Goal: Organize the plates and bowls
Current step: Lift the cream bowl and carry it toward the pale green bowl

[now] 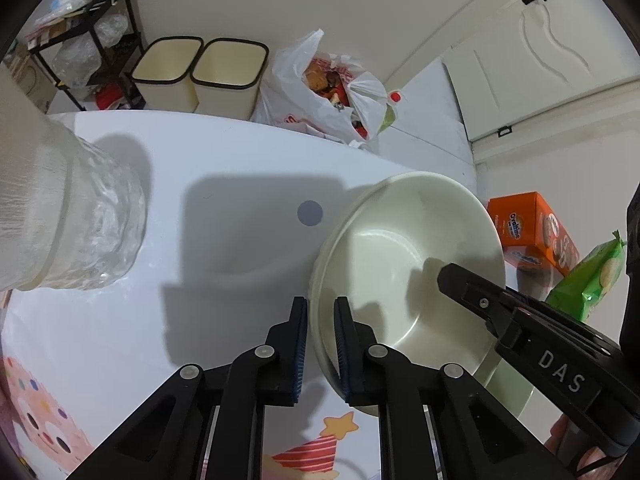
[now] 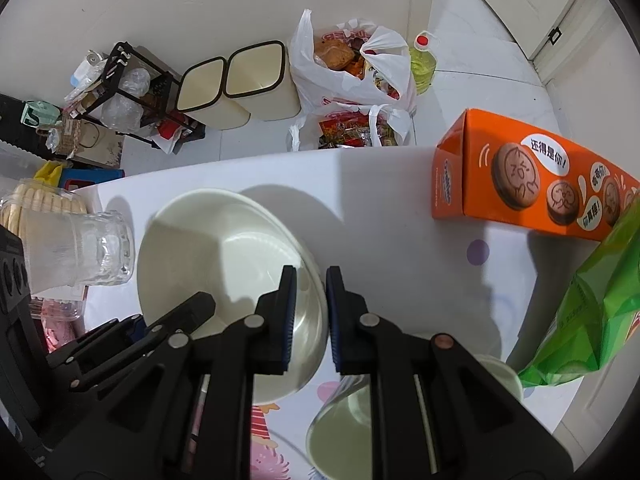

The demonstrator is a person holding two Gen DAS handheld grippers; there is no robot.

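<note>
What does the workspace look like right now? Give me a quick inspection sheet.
Surface: white table with cartoon prints.
Job's things: white bowl, tilted; a second bowl below the right gripper.
Clutter: glass mug, orange cookie box, green snack bag.
Grippers: left gripper straddles the white bowl's rim, right gripper straddles its opposite rim; contact unclear.
Cables: nothing seen.
Surroundings: two cream bins, grocery bags, black wire rack, white door.

Left gripper (image 1: 321, 344) and right gripper (image 2: 311, 318) each narrowly parted
</note>
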